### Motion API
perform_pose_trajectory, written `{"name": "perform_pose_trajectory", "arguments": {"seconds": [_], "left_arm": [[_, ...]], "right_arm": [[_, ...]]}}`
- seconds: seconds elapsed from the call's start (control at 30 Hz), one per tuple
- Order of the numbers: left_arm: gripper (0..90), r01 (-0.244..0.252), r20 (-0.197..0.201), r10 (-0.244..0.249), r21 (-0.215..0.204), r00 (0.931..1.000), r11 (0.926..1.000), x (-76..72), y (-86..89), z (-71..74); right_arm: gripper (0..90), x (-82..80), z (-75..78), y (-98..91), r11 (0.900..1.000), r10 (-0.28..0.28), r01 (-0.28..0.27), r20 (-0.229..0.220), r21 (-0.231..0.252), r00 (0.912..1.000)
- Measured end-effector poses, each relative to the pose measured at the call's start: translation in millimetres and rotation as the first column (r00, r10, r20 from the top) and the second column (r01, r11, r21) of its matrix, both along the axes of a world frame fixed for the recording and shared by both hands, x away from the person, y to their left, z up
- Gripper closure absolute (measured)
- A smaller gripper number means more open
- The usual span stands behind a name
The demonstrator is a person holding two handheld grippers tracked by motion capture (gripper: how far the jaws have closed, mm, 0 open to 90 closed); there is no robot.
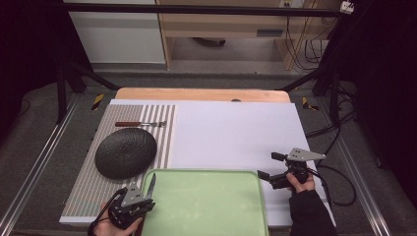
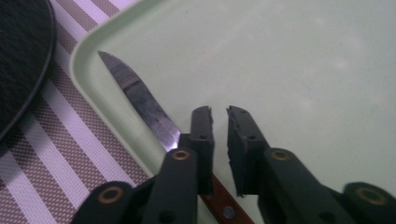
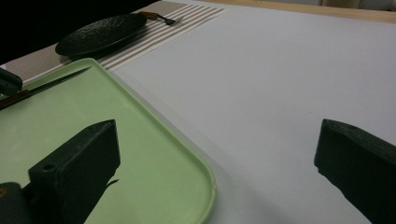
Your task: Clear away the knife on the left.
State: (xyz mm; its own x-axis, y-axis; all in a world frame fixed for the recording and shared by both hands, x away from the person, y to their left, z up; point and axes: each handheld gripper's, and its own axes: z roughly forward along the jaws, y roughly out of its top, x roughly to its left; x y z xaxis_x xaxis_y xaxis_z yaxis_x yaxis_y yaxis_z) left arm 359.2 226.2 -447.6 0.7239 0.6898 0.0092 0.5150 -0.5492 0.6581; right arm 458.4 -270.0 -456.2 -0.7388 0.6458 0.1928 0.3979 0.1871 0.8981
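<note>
Knife, wood-handled steel table type (image 2: 142,105), lies along the green plastic tray's (image 1: 206,206) left rim. I read my left gripper (image 2: 219,116) slightly apart, unclamped; right gripper (image 3: 215,154) wide apart. Placement beside the black plate (image 1: 125,152) remains.

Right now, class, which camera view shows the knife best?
The left gripper view: the knife is close, with serrated blade and riveted wooden handle clear. The high view shows a small blade beside the left gripper; the right gripper view shows a thin distant sliver.

Black round plate (image 1: 126,153) on a striped placemat (image 1: 93,184) at the bench's left edge, fork (image 1: 140,124) beyond it toward the far-left corner, white sheet (image 1: 231,132) covering the middle.
</note>
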Motion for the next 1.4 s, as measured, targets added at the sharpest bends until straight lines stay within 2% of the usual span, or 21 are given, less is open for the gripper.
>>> {"name": "perform_pose_trajectory", "arguments": {"seconds": [0.17, 0.23, 0.27, 0.3, 0.37, 0.53, 0.67, 0.73, 1.0, 1.13, 1.27, 1.4], "left_arm": [[56.6, -0.002, 0.022, 0.003, -0.052, 0.9998, 0.9986, 3.9, 3.1, 3.2], [50.8, -0.001, 0.029, 0.003, -0.062, 0.9996, 0.9981, 4.6, 3.8, 4.1], [50.8, 0.005, 0.038, -0.002, -0.072, 0.9993, 0.9974, 5.4, 4.5, 4.7], [45.5, 0.015, 0.051, -0.01, -0.083, 0.9986, 0.9964, 6.8, 5.7, 6.5], [41.9, 0.018, 0.07, -0.011, -0.09, 0.9975, 0.9958, 8.2, 6.5, 8.3], [28.3, 0.029, 0.073, -0.021, -0.107, 0.9971, 0.9939, 12.9, 8.1, 9.3], [17.3, 0.018, 0.086, -0.008, -0.117, 0.9963, 0.993, 16.0, 9.6, 10.5], [14.5, 0.023, 0.107, -0.011, -0.106, 0.9942, 0.9941, 18.3, 10.8, 13.7], [2.8, 0.06, 0.122, -0.051, -0.078, 0.9912, 0.9951, 26.8, 18.4, 22.4], [2.3, 0.086, 0.115, -0.077, -0.071, 0.9904, 0.9938, 32.2, 24.1, 26.9], [2.1, 0.091, 0.126, -0.082, -0.072, 0.9887, 0.9932, 37.0, 28.2, 30.9], [1.9, 0.095, 0.136, -0.089, -0.041, 0.9867, 0.9946, 45.5, 34.2, 38.1]], "right_arm": [[0.5, 0.0, 0.2, 0.0, 1.0, -0.001, 0.001, -0.001, 0.004, 1.0], [0.4, 0.0, 0.2, 0.0, 1.0, -0.001, 0.001, -0.001, 0.003, 1.0], [0.4, -0.1, 0.3, 0.0, 1.0, -0.002, 0.002, -0.001, 0.004, 1.0], [0.4, 0.0, 0.3, -0.1, 1.0, -0.005, 0.005, 0.002, 0.003, 1.0], [0.3, 0.1, 0.3, -0.3, 1.0, -0.005, 0.005, 0.005, 0.003, 1.0], [0.3, 0.1, 0.2, 0.0, 1.0, -0.009, 0.009, 0.004, 0.003, 1.0], [0.3, 0.2, 0.2, 0.0, 0.9999, -0.011, 0.011, 0.005, 0.002, 0.9999], [0.3, 0.1, 0.4, -0.3, 0.9999, -0.013, 0.013, 0.007, 0.001, 0.9999], [0.3, 0.0, 0.6, -0.5, 0.9998, -0.018, 0.018, 0.006, 0.0, 0.9998], [0.2, 0.1, 0.2, -0.1, 0.9998, -0.018, 0.018, 0.006, -0.002, 0.9998], [0.3, 0.0, 0.5, -0.3, 0.9998, -0.02, 0.02, 0.006, 0.0, 0.9998], [0.3, -0.1, 0.3, -0.1, 0.9998, -0.021, 0.021, 0.007, -0.004, 0.9998]]}}
